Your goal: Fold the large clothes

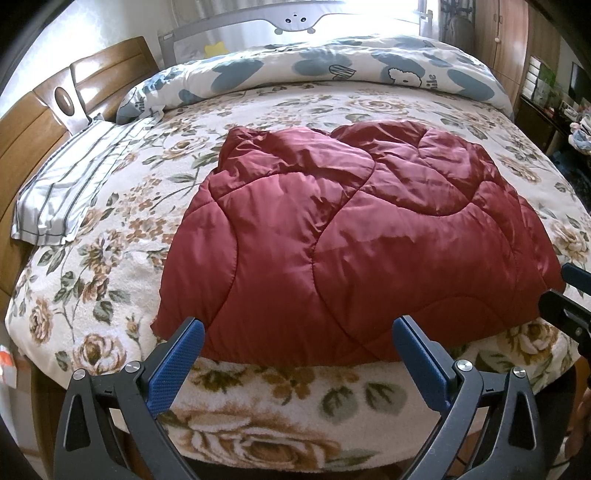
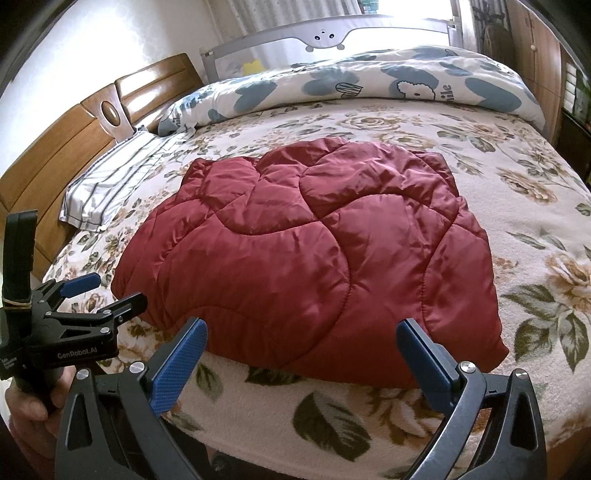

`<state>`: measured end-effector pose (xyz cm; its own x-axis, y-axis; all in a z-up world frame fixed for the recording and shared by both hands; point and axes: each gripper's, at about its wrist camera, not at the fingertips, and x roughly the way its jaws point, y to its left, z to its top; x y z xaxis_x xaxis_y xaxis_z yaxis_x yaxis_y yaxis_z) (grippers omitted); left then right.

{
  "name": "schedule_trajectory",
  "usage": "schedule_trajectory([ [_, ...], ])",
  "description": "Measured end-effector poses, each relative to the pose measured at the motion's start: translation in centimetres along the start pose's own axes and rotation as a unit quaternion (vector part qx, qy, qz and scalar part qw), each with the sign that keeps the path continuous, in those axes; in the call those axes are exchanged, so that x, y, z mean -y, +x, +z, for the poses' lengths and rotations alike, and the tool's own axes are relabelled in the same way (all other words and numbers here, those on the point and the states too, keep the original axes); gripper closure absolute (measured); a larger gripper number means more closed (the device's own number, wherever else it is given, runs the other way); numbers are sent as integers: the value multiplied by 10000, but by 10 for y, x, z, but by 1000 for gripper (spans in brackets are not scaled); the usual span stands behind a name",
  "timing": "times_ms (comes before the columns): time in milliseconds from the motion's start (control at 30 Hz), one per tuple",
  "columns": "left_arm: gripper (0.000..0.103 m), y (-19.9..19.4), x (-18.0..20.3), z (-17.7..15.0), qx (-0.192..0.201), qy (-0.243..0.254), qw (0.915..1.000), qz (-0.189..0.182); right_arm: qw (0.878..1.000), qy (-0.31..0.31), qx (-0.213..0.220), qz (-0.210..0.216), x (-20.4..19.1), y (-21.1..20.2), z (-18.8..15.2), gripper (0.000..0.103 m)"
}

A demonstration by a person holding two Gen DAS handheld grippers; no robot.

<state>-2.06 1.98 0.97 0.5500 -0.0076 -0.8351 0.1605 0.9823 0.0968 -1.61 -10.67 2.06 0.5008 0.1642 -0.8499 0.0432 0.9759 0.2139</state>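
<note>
Grippers, left [image 1: 297, 334] and right [image 2: 301, 336], wide open, empty, poised at red quilt's [image 1: 354, 236] near edge; best pinching both corners evenly.

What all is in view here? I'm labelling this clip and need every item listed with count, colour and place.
Quilted garment: one, dark red, lying in a mound on the bed's near middle.
Floral blanket: one, cream with brown roses and green leaves, covering the bed.
Duvet: one, white with blue patches, bunched along the far edge.
Striped pillow: one, white with grey stripes, left by the headboard.
Headboard: one, brown wood, left.
Bed rail: one, grey, far side.
Wardrobe: one, brown wood, far right.
Left gripper: black with blue pads, open, empty.
Right gripper: same, open, empty.
</note>
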Motion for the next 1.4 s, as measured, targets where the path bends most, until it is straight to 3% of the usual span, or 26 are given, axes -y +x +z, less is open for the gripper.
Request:
schedule_trajectory([
  [1400,1,18,1,12,38,-134,9998,-105,9999,77,101,-96,17,8,10,0],
])
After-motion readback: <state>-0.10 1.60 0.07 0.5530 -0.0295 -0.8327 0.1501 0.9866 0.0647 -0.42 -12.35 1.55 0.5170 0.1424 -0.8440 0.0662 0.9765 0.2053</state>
